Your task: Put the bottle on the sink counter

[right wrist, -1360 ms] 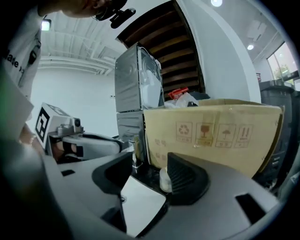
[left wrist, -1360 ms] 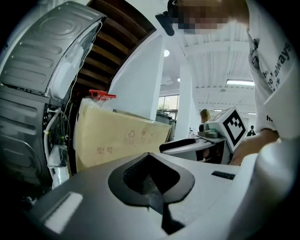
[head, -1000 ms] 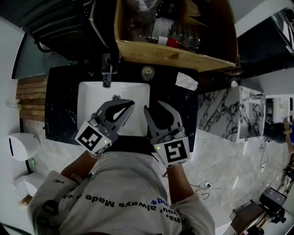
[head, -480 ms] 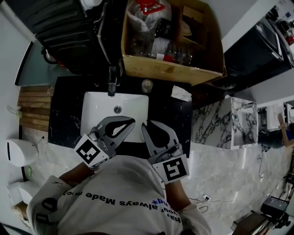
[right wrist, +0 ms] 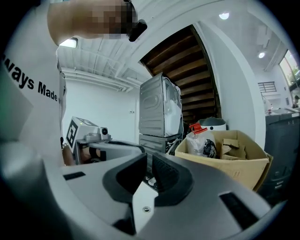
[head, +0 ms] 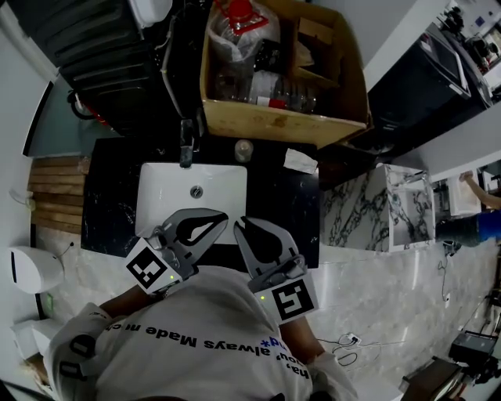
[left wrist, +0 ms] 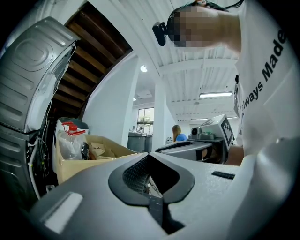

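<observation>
1. Left gripper [head: 225,221]: held close in front of the person's chest, over the front edge of the sink [head: 160,196]. It points about level toward the back wall, angled inward to the right.
2. Left jaws: tips together, nothing between them. Same in the left gripper view [left wrist: 149,157].
3. Right gripper [head: 239,225]: beside the left one, also close to the chest. It is tipped slightly down and angled inward to the left, with its tip just beside the left tip.
4. Right jaws: they have just been closing and are now together and empty, as the right gripper view [right wrist: 149,164] shows.
5. Both forearms are bent in from the sides, with the marker cubes nearest the torso.
6. Bottle [head: 235,23]: clear, with a red cap. It sits in the cardboard box [head: 282,121] behind the sink, among other items, and is not on the counter [head: 109,188]. It is well apart from both grippers, and shows in both gripper views [left wrist: 70,138] [right wrist: 199,138].
7. Faucet [head: 186,145]: at the sink's back edge, between the box and the basin.
</observation>
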The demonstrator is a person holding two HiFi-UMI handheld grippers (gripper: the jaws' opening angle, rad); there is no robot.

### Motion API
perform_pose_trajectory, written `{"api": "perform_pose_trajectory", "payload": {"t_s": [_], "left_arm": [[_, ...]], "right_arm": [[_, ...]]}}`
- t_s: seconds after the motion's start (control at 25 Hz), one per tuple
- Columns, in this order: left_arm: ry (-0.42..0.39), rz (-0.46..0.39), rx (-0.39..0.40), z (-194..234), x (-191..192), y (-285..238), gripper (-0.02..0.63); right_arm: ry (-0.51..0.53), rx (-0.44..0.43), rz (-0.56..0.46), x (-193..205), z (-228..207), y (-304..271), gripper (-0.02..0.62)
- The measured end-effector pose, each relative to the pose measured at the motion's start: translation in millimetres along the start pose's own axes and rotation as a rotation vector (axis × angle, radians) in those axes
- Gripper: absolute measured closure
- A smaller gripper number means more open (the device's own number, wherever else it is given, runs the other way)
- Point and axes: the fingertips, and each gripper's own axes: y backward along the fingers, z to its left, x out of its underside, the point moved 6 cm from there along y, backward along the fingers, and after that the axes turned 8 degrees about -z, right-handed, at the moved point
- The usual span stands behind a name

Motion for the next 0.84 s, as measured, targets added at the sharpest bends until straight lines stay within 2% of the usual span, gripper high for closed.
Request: {"api": "perform_pose_trajectory", "payload": {"t_s": [0.84], "left_arm": [[-0.006,-0.012,-0.007,-2.2,-1.7,2.8,0.604]], "right_arm": [[0.021,0.017,0.016,-0.2,2.2,0.7,0.561]]}}
